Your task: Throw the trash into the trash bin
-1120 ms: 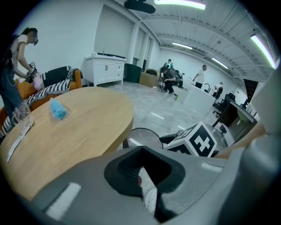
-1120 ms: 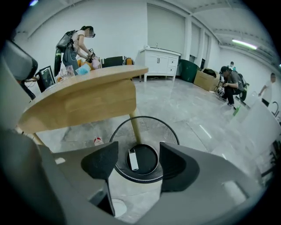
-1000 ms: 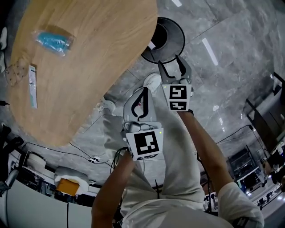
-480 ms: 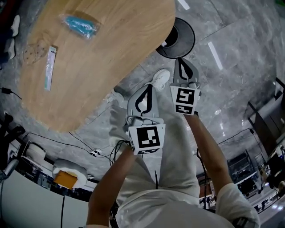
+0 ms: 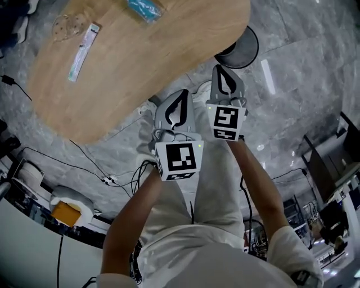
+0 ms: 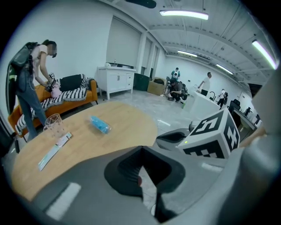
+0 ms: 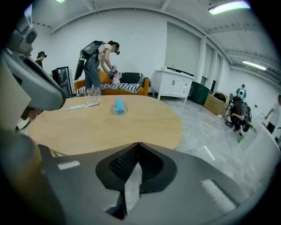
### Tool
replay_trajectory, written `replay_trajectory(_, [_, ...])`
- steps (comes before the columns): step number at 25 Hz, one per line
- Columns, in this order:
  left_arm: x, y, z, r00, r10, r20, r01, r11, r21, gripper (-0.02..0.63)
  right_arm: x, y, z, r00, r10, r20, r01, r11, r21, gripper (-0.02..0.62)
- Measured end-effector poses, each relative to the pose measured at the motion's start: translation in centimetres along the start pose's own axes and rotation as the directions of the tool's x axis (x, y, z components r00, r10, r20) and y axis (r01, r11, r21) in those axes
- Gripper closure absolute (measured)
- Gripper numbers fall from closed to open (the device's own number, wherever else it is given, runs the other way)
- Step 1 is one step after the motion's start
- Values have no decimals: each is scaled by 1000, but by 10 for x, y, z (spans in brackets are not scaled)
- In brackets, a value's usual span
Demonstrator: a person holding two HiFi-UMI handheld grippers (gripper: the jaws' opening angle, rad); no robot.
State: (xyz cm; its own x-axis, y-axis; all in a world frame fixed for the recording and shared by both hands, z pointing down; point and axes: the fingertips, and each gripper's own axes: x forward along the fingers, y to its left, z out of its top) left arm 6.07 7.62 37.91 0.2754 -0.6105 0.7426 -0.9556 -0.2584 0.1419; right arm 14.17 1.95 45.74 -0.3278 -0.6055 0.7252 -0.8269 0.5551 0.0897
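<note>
Both grippers carry nothing. The left gripper (image 5: 180, 97) and right gripper (image 5: 224, 76) each have their jaws pressed together. Blue packet (image 5: 145, 8) and long wrapper (image 5: 81, 50) lie on the table (image 5: 140, 62), well ahead-left of both. Trash bin (image 5: 243, 52) sits just beyond the right gripper. Advised: spread jaws before reaching (one item each) and pinch low at an edge.

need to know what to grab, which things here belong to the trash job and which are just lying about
Job: blue packet, long wrapper strip, clear cup (probably trash), trash bin, left hand-held gripper and right hand-held gripper, both shut and empty.
Lying about: floor cables, orange sofa, white cabinet.
</note>
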Motion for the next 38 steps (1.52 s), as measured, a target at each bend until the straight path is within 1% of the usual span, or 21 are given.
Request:
replay_trajectory(4, [-21, 33, -1, 999, 45, 18, -44, 998, -42, 606, 6, 43, 35, 996, 84, 25, -82, 995, -59, 572])
replay_trajectory(8, [-43, 71, -6, 995, 97, 37, -93, 991, -94, 606, 17, 91, 65, 983, 177, 39, -171, 976, -136, 572])
replay_trajectory(11, [-58, 101, -15, 991, 130, 42, -124, 984, -129, 606, 23, 123, 86, 974, 223, 41, -213, 962, -173, 571])
replay_trajectory(16, [-82, 147, -31, 982, 186, 41, -175, 966, -192, 606, 30, 173, 111, 952, 304, 30, -293, 937, -187, 569])
replay_trajectory(21, [-104, 182, -40, 973, 227, 50, -208, 946, -247, 606, 40, 222, 125, 936, 353, -1, -344, 909, -237, 569])
replay_trajectory(25, [-112, 211, -49, 967, 251, 48, -228, 931, -287, 606, 60, 257, 138, 923, 385, -17, -375, 886, -271, 571])
replay_trajectory(26, [-113, 217, -53, 965, 257, 44, -233, 926, -298, 606, 65, 265, 141, 916, 399, -24, -389, 875, -289, 569])
replay_trajectory(28, [-117, 227, -59, 962, 269, 39, -243, 915, -322, 606, 73, 284, 146, 897, 440, -44, -429, 841, -329, 561])
replay_trajectory(31, [-125, 245, -68, 957, 290, 31, -261, 899, -351, 606, 82, 310, 155, 867, 492, -80, -480, 779, -404, 520])
replay_trajectory(33, [-129, 256, -74, 954, 299, 24, -271, 891, -364, 606, 88, 321, 156, 850, 514, -116, -507, 738, -446, 514])
replay_trajectory(35, [-131, 265, -80, 952, 305, 21, -276, 887, -371, 606, 97, 326, 155, 840, 520, -155, -521, 696, -494, 509])
replay_trajectory(36, [-132, 270, -82, 951, 308, 20, -278, 884, -376, 606, 101, 326, 155, 837, 518, -177, -525, 667, -528, 503])
replay_trajectory(38, [-135, 277, -85, 948, 318, 16, -286, 873, -396, 606, 108, 326, 155, 826, 518, -224, -534, 590, -606, 495])
